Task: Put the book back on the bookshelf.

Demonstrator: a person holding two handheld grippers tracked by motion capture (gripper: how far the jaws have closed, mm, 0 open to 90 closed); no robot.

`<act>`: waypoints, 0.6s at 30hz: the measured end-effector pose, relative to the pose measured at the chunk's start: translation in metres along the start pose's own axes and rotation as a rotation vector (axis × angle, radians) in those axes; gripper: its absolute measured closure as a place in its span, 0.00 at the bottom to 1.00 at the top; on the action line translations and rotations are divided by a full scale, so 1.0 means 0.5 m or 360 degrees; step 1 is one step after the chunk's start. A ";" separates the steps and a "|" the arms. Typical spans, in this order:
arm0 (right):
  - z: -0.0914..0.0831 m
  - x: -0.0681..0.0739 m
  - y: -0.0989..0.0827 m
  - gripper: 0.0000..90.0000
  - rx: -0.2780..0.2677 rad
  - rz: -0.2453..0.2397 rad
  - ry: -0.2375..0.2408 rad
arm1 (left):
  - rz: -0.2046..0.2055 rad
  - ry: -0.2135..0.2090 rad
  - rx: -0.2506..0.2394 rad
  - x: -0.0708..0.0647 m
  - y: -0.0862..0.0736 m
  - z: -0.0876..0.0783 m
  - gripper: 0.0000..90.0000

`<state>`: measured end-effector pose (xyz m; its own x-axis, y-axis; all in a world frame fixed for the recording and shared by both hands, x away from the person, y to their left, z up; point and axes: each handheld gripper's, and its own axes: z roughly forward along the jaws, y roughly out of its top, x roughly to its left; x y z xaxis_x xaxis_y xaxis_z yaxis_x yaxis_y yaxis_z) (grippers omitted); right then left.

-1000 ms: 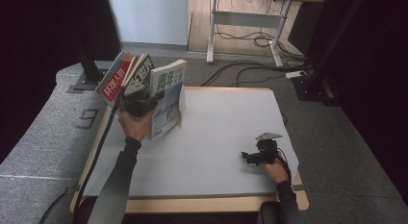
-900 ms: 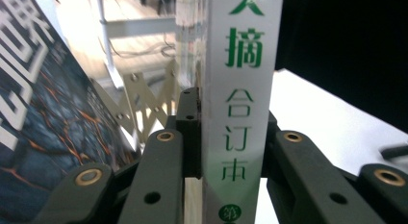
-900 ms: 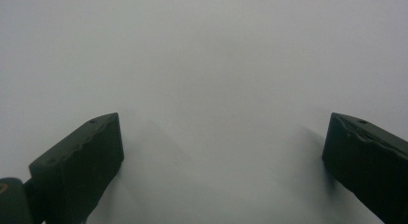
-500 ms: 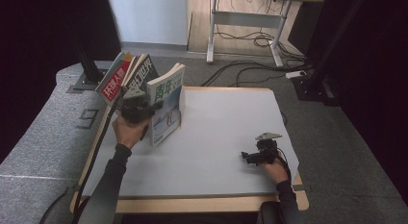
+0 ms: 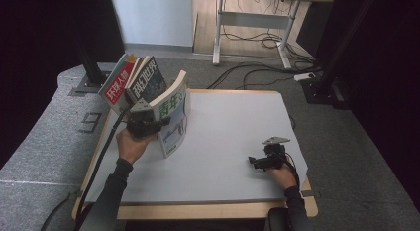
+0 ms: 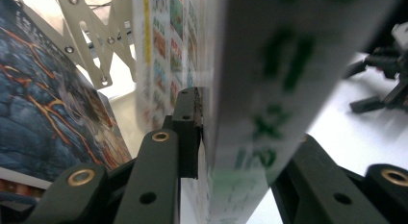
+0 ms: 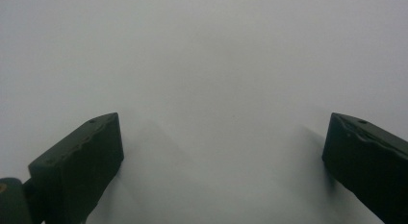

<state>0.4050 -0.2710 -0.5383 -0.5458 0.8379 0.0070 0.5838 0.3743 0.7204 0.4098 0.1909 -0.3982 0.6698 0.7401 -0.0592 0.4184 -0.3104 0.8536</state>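
One thick green-lettered magazine (image 5: 172, 117), upright

Three magazines stand at ten o'clock on the table: a red-covered one (image 5: 118, 85); a dark-covered one (image 5: 146, 81); a green-lettered one (image 5: 173, 117); two grippers, the left gripper (image 5: 148, 126) at nine o'clock; the right gripper (image 5: 257, 162) at four o'clock.
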 end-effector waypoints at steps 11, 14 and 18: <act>0.000 0.000 0.000 0.00 0.0001 0.0002 0.0001 | -0.0045 0.0140 -0.0050 0.000 0.005 0.007 0.82; 0.000 0.000 0.000 0.00 0.0001 0.0003 0.0002 | -0.0068 0.0176 -0.0070 0.003 0.006 0.012 0.82; 0.000 0.000 0.000 0.00 0.0000 0.0001 0.0002 | -0.0086 0.0199 -0.0089 0.005 0.010 0.023 0.82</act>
<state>0.4051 -0.2710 -0.5383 -0.5460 0.8378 0.0082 0.5841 0.3736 0.7206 0.4209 0.1844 -0.4001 0.5640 0.8246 -0.0441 0.4149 -0.2368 0.8785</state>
